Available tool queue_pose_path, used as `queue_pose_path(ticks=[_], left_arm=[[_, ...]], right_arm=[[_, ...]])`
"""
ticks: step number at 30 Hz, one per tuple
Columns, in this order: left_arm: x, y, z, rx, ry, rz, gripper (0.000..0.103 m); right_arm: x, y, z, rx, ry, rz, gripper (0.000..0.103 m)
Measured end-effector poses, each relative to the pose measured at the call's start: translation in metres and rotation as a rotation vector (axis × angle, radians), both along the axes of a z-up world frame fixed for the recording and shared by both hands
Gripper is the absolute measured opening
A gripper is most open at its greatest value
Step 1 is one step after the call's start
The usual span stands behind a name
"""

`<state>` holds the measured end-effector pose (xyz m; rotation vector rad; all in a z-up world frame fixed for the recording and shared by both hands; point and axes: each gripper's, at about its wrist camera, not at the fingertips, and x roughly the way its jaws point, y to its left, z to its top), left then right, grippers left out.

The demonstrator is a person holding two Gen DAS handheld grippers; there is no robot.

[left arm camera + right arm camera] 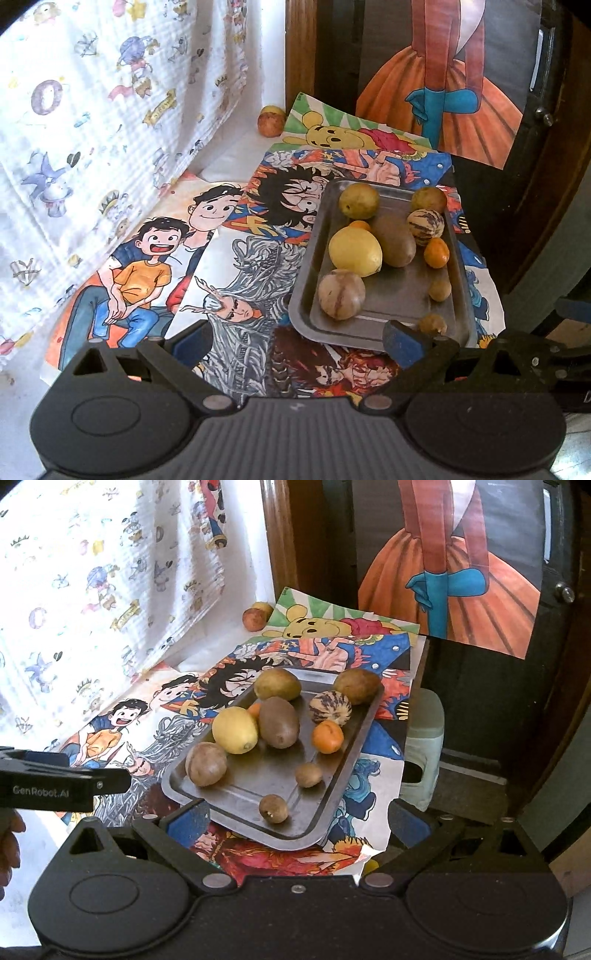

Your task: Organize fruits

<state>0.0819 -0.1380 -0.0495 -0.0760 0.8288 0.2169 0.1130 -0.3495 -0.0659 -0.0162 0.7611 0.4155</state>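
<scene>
A metal tray [384, 325] [229, 805] lies on cartoon posters and holds several fruits: a yellow lemon [355, 251] [235, 729], a brown kiwi [395, 240] [278, 722], striped melons [425, 223] [330, 706], small oranges [436, 252] [327, 736] and small brown fruits [273, 808]. One reddish fruit [270, 123] [254, 619] lies off the tray at the far back by the curtain. My left gripper [299, 343] is open and empty just before the tray's near edge. My right gripper [297, 825] is open and empty at the tray's near corner.
A patterned white curtain [92, 129] hangs at the left. A dark wooden door with a poster [461, 74] stands behind. A pale green stool [424, 746] stands right of the table edge. The left gripper's body [55, 786] shows at the left of the right wrist view.
</scene>
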Motion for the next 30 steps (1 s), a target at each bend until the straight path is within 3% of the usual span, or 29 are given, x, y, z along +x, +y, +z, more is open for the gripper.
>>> queue_pose_path(ticks=[10,26,30], left_arm=[[-0.016,0.021,0.0,-0.027,-0.014,-0.054,0.101],[-0.054,0.061,0.02,-0.043,-0.015,-0.24,0.102],[-0.059,0.059,0.016,-0.039,-0.019,-0.267,0.102]], right_arm=[[-0.026,0.024,0.008,-0.02,-0.02,-0.066,0.102],[-0.122,0.058,0.02,0.002,-0.129,-0.381,0.102],[-0.141,0.064,0.02,0.011,-0.128,-0.403,0.102]])
